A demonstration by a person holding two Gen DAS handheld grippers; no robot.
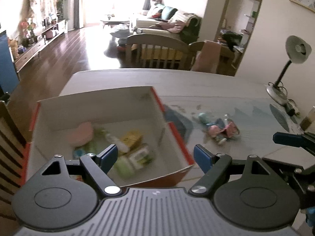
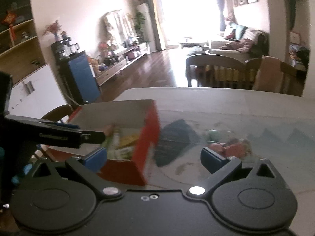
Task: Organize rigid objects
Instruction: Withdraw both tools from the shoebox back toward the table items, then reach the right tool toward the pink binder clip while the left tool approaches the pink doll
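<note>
A red cardboard box (image 1: 177, 137) with a white inside stands on the table and holds several small items: a pink one (image 1: 81, 134), a yellow one (image 1: 132, 139) and green-and-white packets (image 1: 135, 157). My left gripper (image 1: 155, 157) hangs open over the box's near right corner, nothing between its blue pads. To the right of the box a small heap of colourful toys (image 1: 220, 128) lies on the table. In the right wrist view the box (image 2: 149, 137) is at left and my right gripper (image 2: 153, 157) stands wide open and empty beside it, with the toys (image 2: 230, 146) just beyond its right finger.
A dark flat mat (image 2: 173, 143) lies on the glass table top (image 1: 246, 102) beside the box. A desk lamp (image 1: 293, 59) and cables stand at the table's right edge. Wooden chairs (image 1: 157, 47) are behind the table's far side. The left gripper's body (image 2: 53, 135) crosses the right wrist view.
</note>
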